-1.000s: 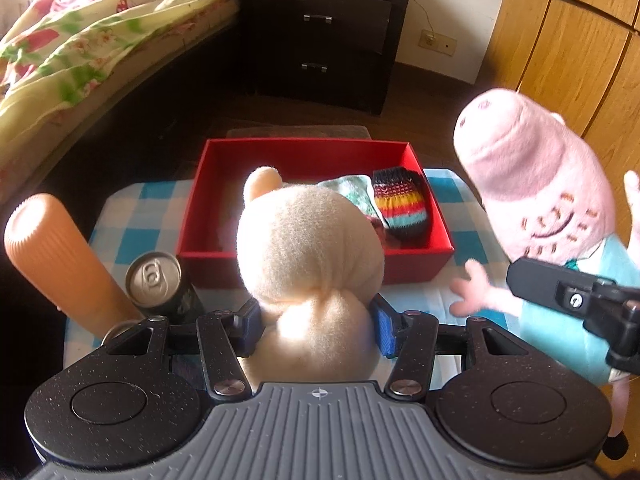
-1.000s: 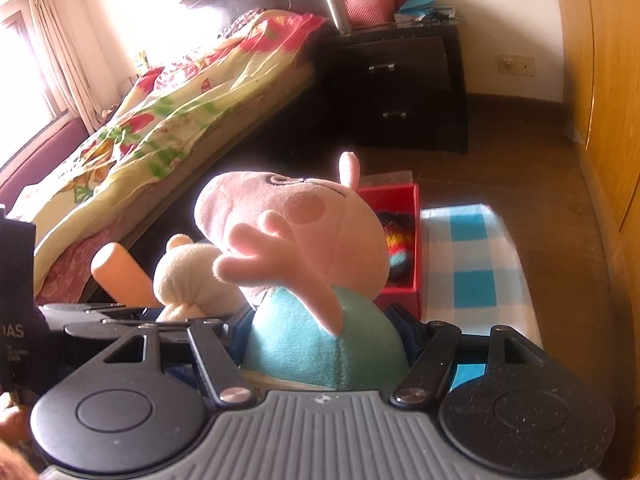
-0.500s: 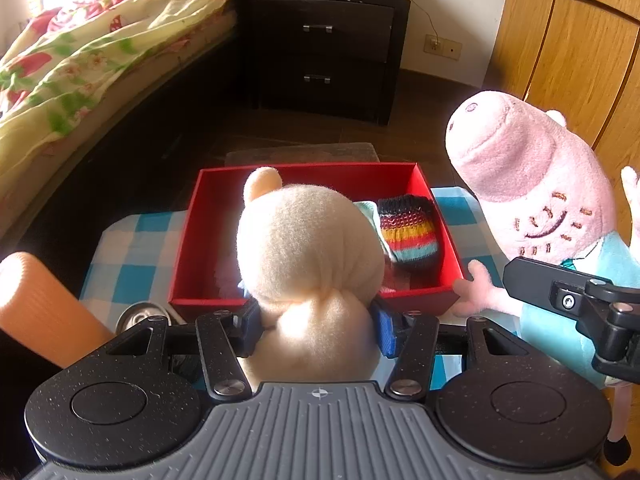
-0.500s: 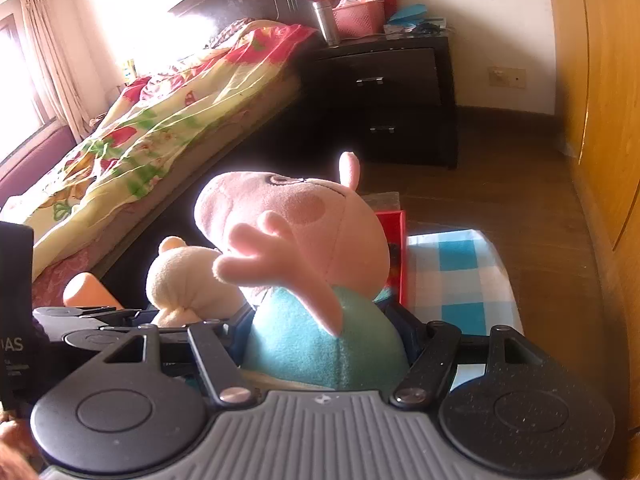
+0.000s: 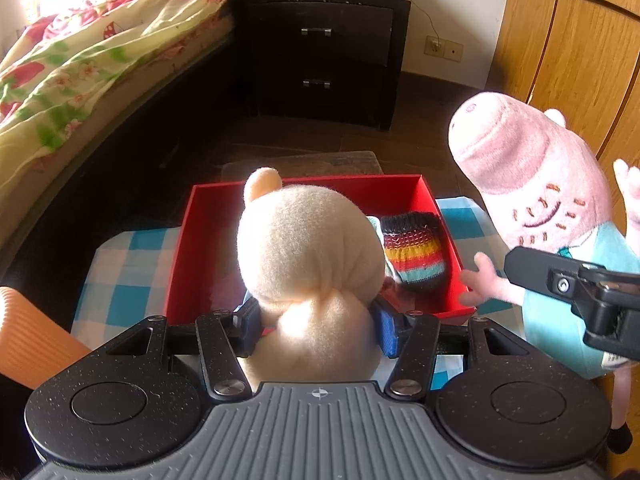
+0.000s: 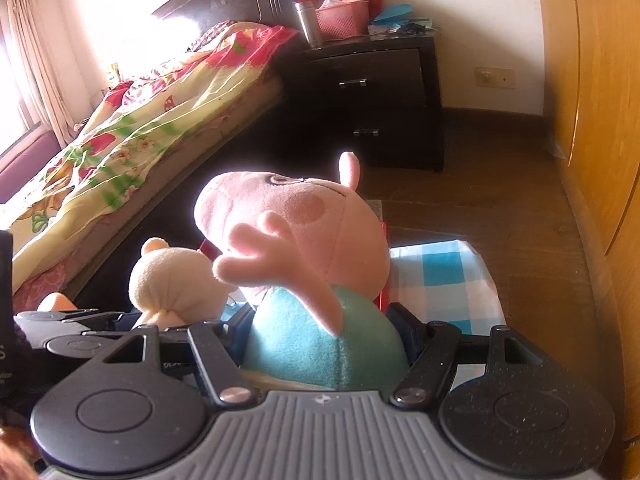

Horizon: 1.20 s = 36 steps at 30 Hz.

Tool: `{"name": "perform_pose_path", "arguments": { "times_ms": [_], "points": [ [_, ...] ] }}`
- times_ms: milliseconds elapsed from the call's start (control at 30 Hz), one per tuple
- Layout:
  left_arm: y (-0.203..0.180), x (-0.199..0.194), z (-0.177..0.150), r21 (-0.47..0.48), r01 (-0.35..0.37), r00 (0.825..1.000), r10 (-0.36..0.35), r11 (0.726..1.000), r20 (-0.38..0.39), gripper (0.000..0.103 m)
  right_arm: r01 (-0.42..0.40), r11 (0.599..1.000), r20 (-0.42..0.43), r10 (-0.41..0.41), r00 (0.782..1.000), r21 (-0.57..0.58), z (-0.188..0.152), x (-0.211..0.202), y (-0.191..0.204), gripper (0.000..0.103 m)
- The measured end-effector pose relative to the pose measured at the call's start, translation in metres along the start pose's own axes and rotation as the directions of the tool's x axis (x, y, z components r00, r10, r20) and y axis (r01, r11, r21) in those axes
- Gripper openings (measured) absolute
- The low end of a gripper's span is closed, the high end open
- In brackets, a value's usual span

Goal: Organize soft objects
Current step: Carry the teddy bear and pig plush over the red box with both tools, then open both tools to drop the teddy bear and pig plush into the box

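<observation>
The cream bear plush (image 5: 308,248) sits in the middle of the left wrist view, held by its narrow lower body between the blue pads of the left tool (image 5: 316,322), which is closed about half-way on it, and its head hangs just over the near wall of the red box (image 5: 430,200). To do this step well, I think the bear should be carried a little further, until the whole body is over the free left part of the box floor, and then lowered before the pads let go, because the head is heavy and round and may roll out over the rim. The bear stands almost upright, its long axis goes from the bottom toward the top of the frame, and its face looks away from the camera. The striped sock (image 5: 414,252) already lies in the right part of the box. At the right edge, the pink pig plush (image 5: 532,188) is held by its blue body in the right tool (image 6: 326,330), also closed part-way on it; its long axis is upright and the snout points to the upper left. Under all is the table with the checkered cloth (image 5: 128,264).
</observation>
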<state>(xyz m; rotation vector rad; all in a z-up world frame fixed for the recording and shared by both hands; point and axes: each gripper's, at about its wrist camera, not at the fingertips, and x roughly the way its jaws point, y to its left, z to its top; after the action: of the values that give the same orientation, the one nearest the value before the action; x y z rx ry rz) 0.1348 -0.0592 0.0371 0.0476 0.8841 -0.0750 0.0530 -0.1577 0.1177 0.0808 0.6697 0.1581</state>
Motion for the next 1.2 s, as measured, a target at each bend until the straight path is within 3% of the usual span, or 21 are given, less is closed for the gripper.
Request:
{"name": "perform_pose_path", "arguments": {
  "times_ms": [767,933,1133,1200],
  "points": [
    [0.014,0.051,0.026,-0.04,-0.017,1.0,0.018,0.999,0.018,0.057,0.006,1.0,-0.005,-0.005,1.0,0.028,0.02,0.071,-0.018,0.047],
    [0.01,0.063,0.027,-0.021,-0.05,0.999,0.05,0.999,0.012,0.057,-0.004,0.999,-0.017,0.005,1.0,0.043,0.018,0.087,-0.022,0.047],
    [0.019,0.067,0.03,-0.025,-0.047,0.999,0.047,0.999,0.005,0.063,-0.02,0.997,-0.033,0.023,0.999,0.069,0.014,0.109,-0.025,0.048],
    [0.025,0.063,0.032,-0.027,-0.044,0.999,0.045,0.999,0.016,0.071,-0.022,0.996,-0.041,0.026,0.999,0.083,0.013,0.115,-0.026,0.05]
  ]
}}
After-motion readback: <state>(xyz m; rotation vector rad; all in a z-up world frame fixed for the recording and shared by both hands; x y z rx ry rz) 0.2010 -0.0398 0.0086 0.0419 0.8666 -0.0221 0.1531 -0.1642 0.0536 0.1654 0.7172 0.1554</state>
